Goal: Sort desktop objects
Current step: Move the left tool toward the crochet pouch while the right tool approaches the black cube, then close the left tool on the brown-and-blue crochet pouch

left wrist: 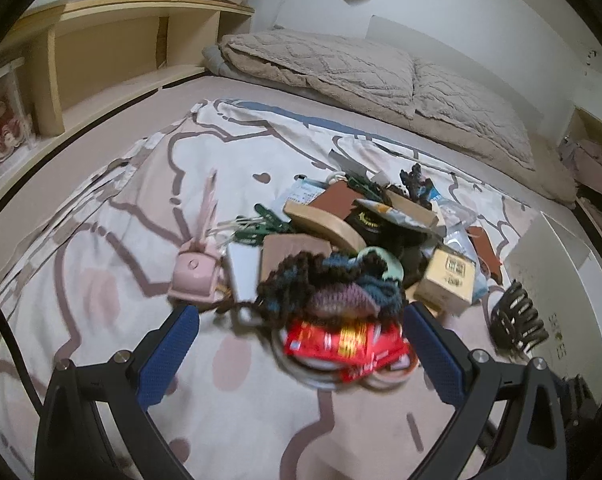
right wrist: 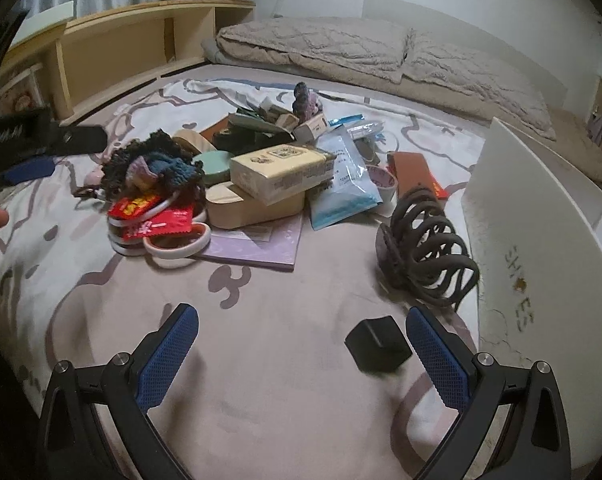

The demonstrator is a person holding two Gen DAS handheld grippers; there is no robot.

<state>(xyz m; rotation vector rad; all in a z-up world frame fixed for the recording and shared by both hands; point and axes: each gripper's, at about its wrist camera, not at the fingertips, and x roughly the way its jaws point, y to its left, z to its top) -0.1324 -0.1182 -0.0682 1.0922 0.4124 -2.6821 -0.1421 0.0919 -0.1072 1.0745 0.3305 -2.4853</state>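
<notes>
The small black block (right wrist: 377, 347) lies on the bed just inside the wide-open, empty right gripper (right wrist: 301, 354), by its right finger.

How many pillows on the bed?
2: one pillow at the head of the bed toward the wooden shelf, the second pillow beside it toward the white box. More may be hidden.

My left camera low and close over the knitted dark wool scrunchie (left wrist: 329, 284), my right further back, both facing the beige pillows (right wrist: 313, 46), sharing the clutter pile on the bed.
</notes>
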